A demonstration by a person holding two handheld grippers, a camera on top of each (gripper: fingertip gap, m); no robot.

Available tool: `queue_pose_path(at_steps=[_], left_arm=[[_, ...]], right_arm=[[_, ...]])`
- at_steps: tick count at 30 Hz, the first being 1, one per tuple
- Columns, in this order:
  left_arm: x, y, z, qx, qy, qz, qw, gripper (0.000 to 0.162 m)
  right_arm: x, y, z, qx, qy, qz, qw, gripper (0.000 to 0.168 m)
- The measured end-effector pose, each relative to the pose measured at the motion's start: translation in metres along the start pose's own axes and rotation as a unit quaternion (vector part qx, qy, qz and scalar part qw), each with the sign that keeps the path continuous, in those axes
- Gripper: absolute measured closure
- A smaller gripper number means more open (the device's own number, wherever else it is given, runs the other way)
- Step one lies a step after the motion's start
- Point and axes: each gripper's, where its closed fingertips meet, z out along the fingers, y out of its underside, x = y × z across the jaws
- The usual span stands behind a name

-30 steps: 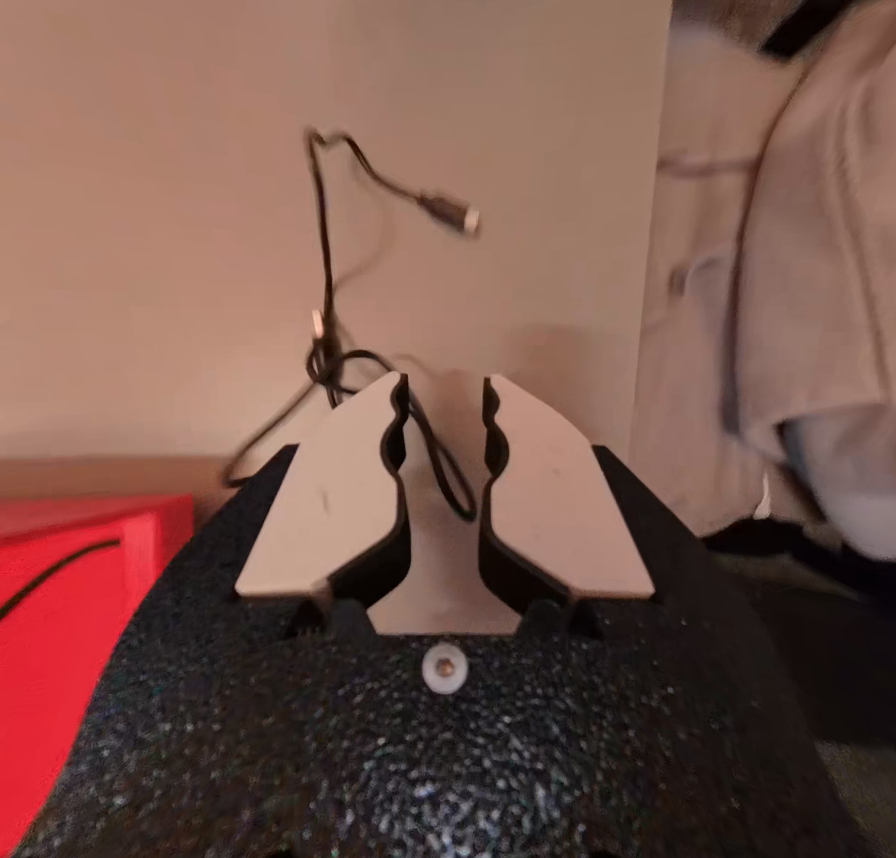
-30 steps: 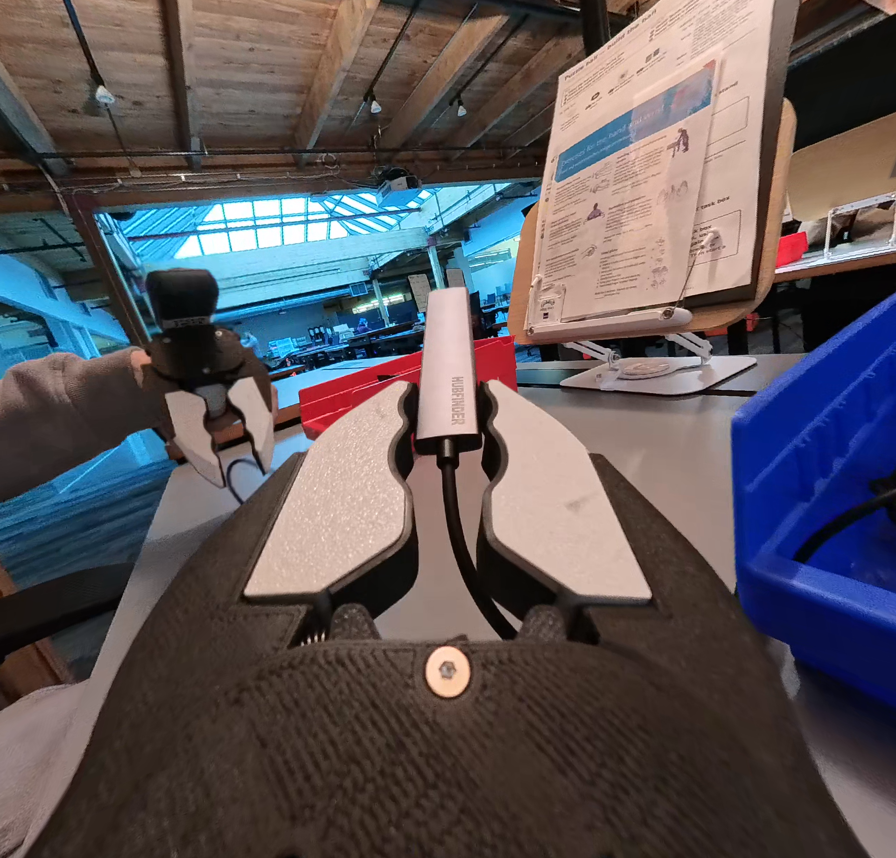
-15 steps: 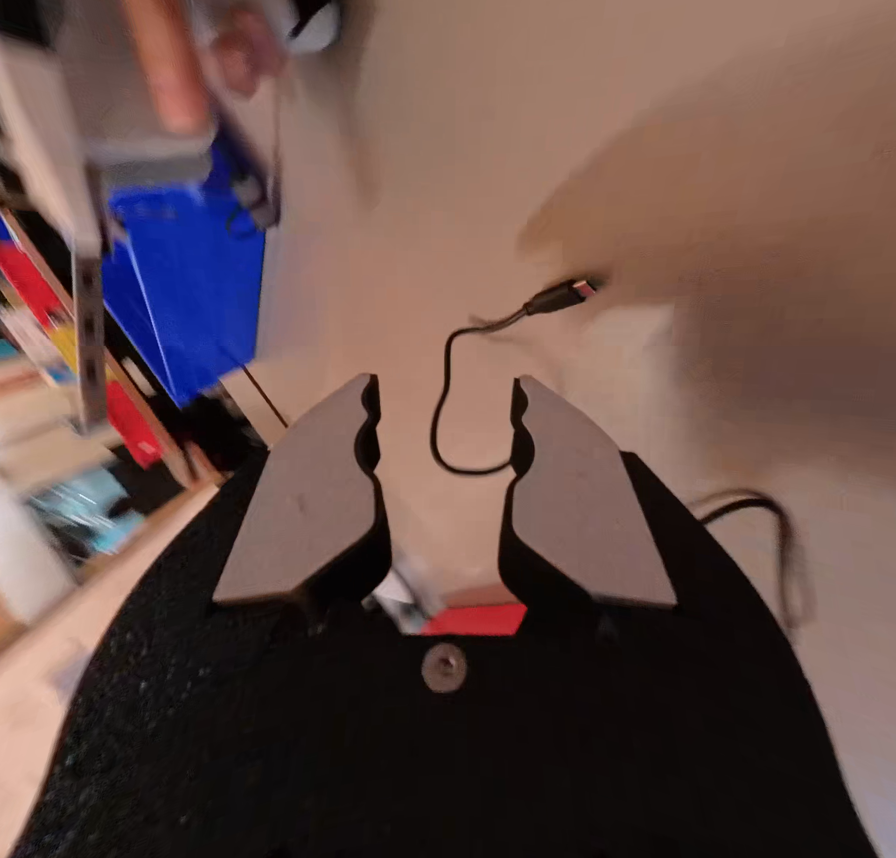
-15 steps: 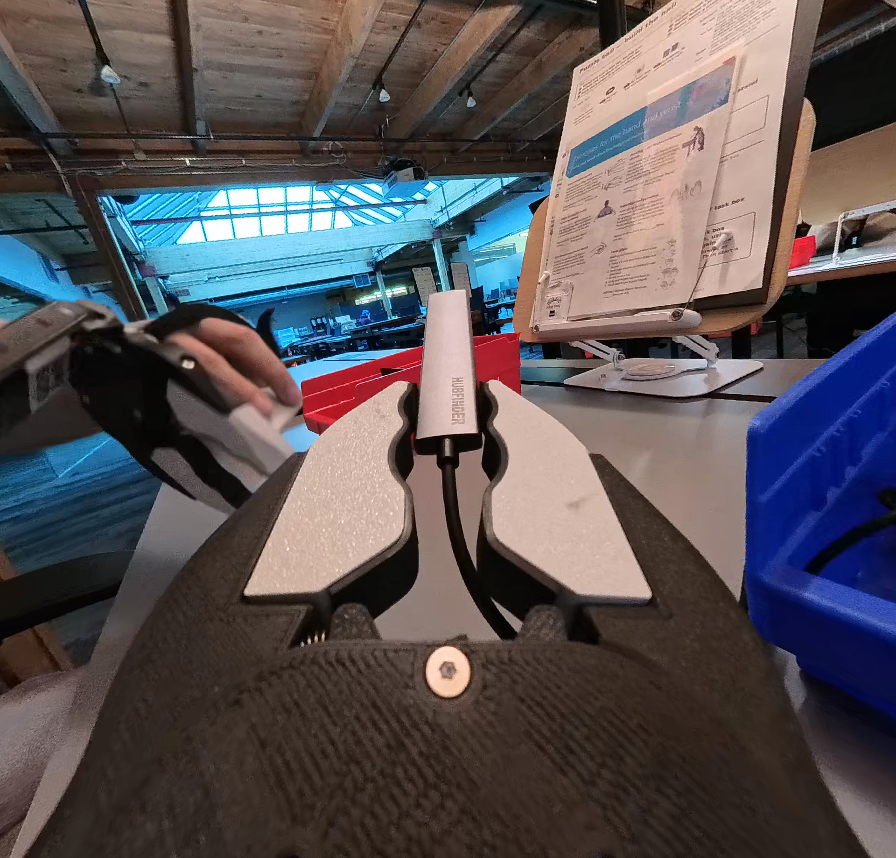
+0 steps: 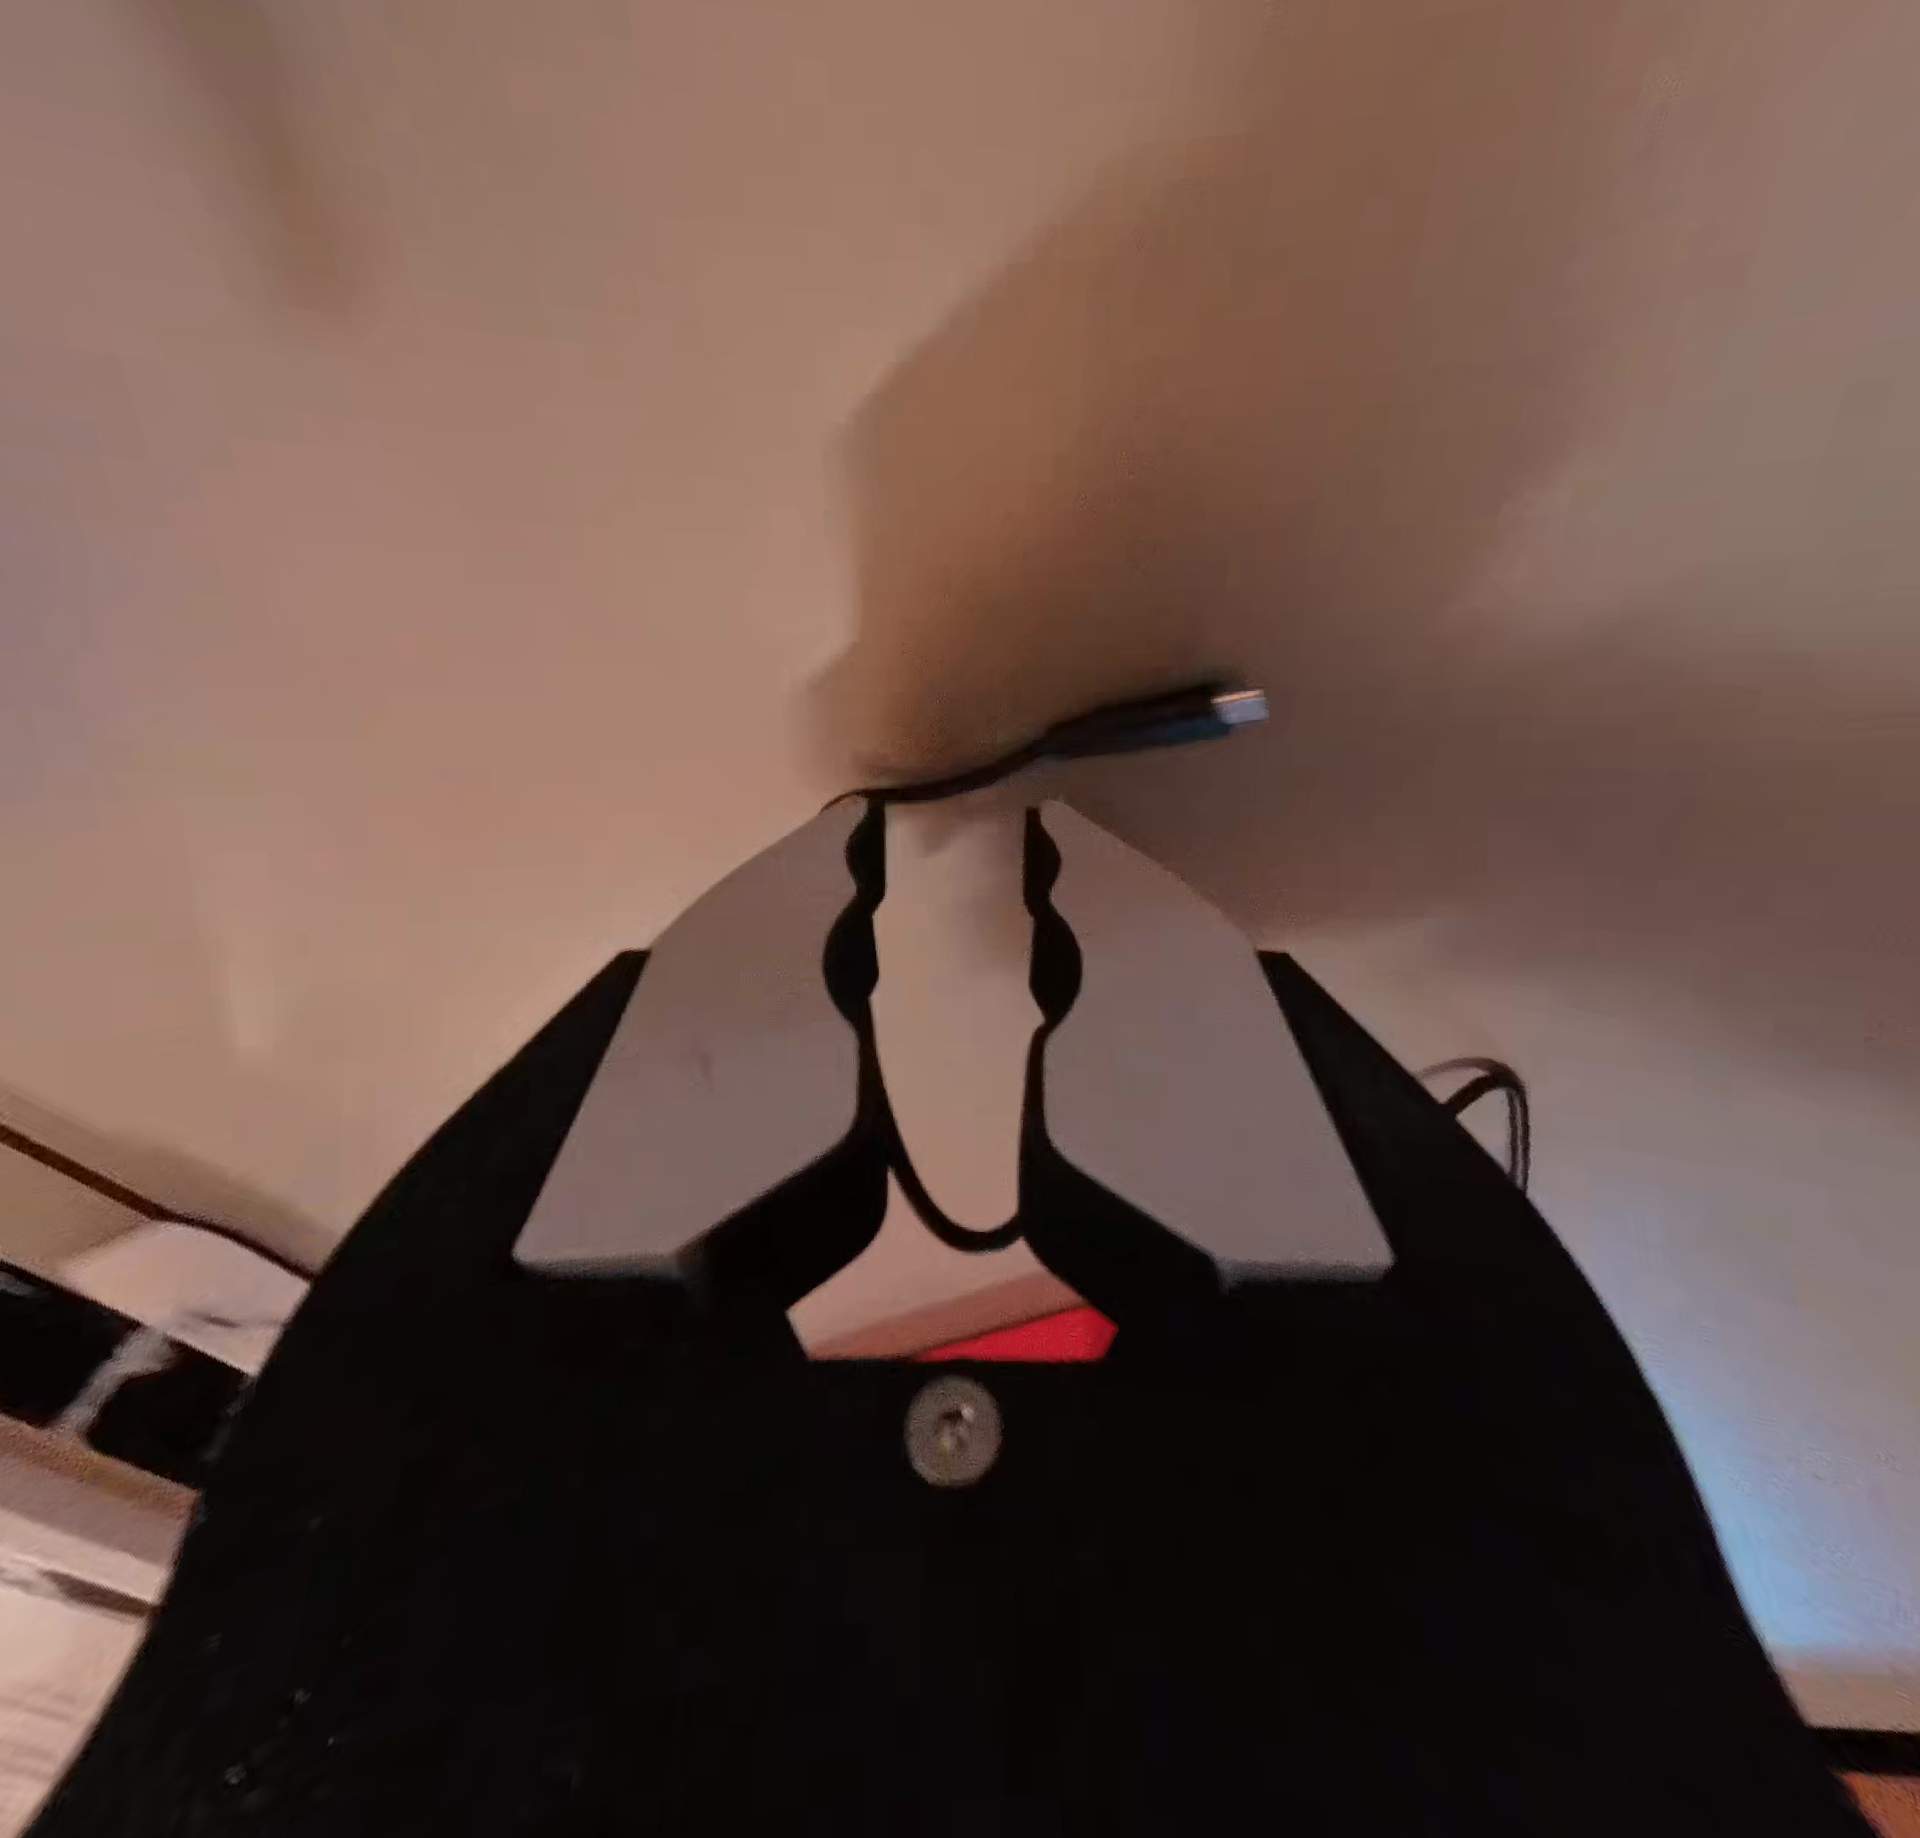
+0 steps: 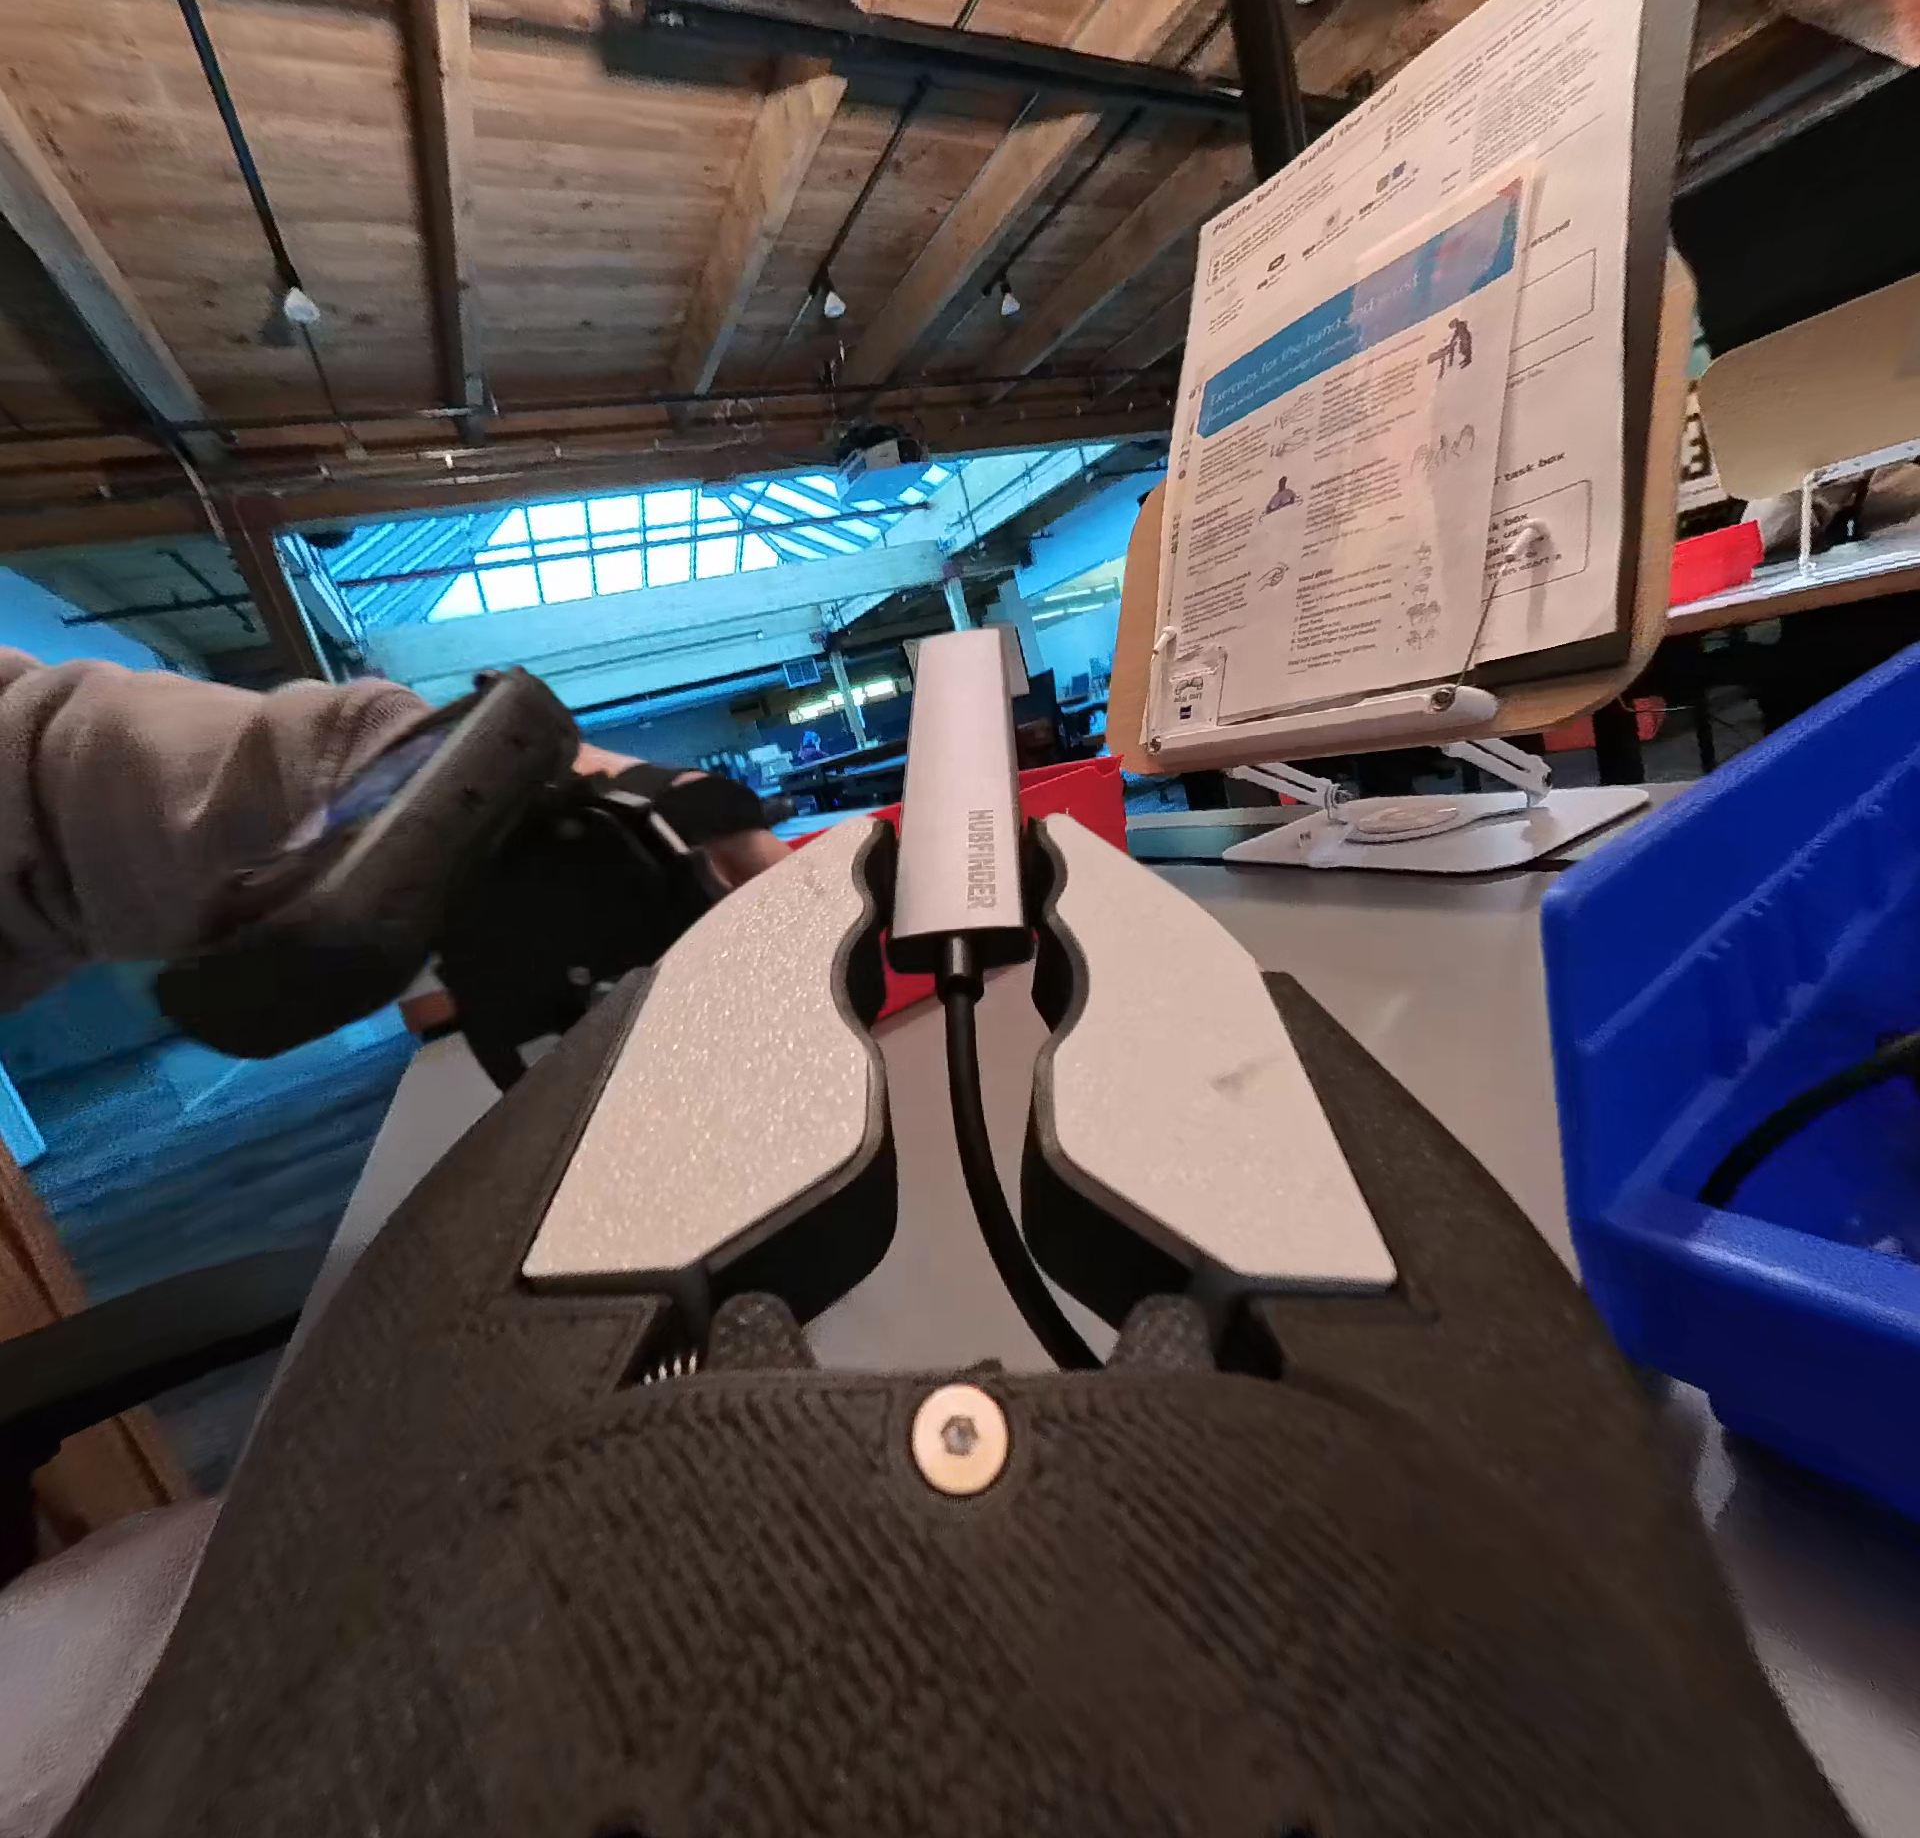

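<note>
the right gripper [image 6: 958, 838] is clenched on a grey hub [image 6: 953, 801], which sticks out forward past the tips. a black cord [image 6: 987, 1144] runs back from the hub between the fingers. a blue bin [image 6: 1704, 1040] is seen at the right, and a paper stand [image 6: 1392, 479] behind it. the left gripper [image 5: 951, 812] is held open over the table [image 5: 520, 541], with a thin cable [image 5: 935, 786] lying across its tips and a plug [image 5: 1195, 723] just past them
</note>
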Motion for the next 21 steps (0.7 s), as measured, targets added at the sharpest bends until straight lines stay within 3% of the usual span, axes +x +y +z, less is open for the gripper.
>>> queue_pose_path(at_steps=[2,5,7,9,10,12,13,15,17,19,21], left_arm=[[-0.006,0.006,0.001,0.012,0.01,-0.035,0.999,0.144],[-0.015,-0.006,-0.011,0.089,0.015,-0.089,0.992,0.14],[-0.017,-0.002,-0.012,0.086,0.042,-0.146,0.985,0.129],[-0.018,0.007,-0.008,0.071,0.06,-0.171,0.981,0.133],[-0.019,0.009,-0.005,0.072,0.065,-0.187,0.978,0.136],[-0.013,0.011,0.001,0.075,0.101,-0.221,0.967,0.159],[-0.011,0.015,0.003,0.071,0.108,-0.221,0.967,0.159],[-0.021,0.026,0.0,0.066,0.066,-0.197,0.976,0.16],[-0.049,0.039,-0.017,0.079,0.002,-0.233,0.969,0.159],[-0.088,0.061,-0.047,0.104,-0.075,-0.305,0.944,0.159],[-0.136,0.094,-0.093,0.132,-0.189,-0.382,0.895,0.159]], right_arm=[[0.002,-0.003,-0.002,0.01,0.001,0.006,1.0,0.144],[0.001,-0.003,-0.002,0.011,0.0,0.004,1.0,0.144],[0.0,-0.002,-0.001,0.007,-0.002,0.002,1.0,0.144],[0.0,-0.002,-0.002,0.009,-0.003,0.004,1.0,0.144],[0.001,-0.003,-0.002,0.012,-0.002,0.005,1.0,0.144],[0.002,-0.005,-0.004,0.018,-0.002,0.01,1.0,0.144],[0.004,-0.006,-0.005,0.023,0.001,0.013,1.0,0.144],[0.006,-0.008,-0.006,0.03,0.006,0.017,0.999,0.144],[0.009,-0.01,-0.009,0.037,0.01,0.018,0.999,0.144],[0.011,-0.011,-0.01,0.038,0.015,0.015,0.999,0.144],[0.011,-0.011,-0.01,0.038,0.019,0.011,0.999,0.144]])
